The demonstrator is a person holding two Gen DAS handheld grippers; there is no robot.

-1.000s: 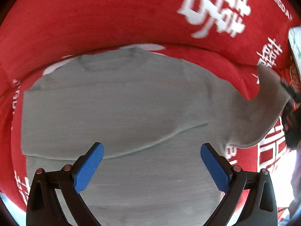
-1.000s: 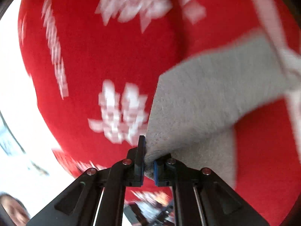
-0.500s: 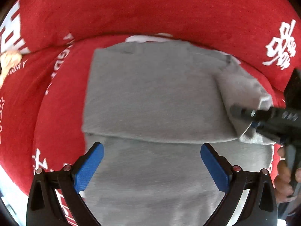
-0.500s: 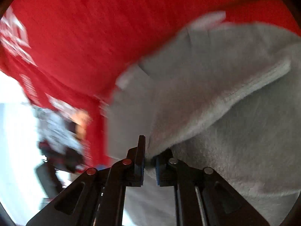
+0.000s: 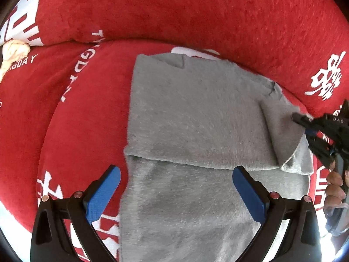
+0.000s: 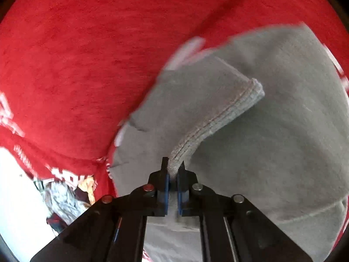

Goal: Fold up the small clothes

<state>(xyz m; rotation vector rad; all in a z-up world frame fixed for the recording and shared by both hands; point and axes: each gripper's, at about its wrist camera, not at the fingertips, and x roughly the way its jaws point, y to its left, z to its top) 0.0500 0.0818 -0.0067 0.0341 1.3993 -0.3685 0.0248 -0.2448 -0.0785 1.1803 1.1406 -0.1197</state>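
Note:
A grey knit sweater (image 5: 196, 118) lies on a red blanket, one side folded over its body. My left gripper (image 5: 176, 187) hovers open and empty over the sweater's lower part. My right gripper (image 6: 172, 170) is shut on the ribbed cuff of the grey sleeve (image 6: 218, 118) and holds it over the sweater's body (image 6: 272, 131). In the left wrist view the right gripper (image 5: 305, 128) sits at the sweater's right edge, with the sleeve (image 5: 281, 128) laid inward.
The red blanket (image 5: 87, 120) with white lettering covers the surface, bunched into a ridge behind the sweater. A cream cloth (image 5: 13, 52) lies far left. Patterned clothes (image 6: 65, 196) lie beyond the blanket's edge.
My right gripper has carried the sleeve from out at the right side inward over the sweater's body. The left gripper has shifted its view but stayed open.

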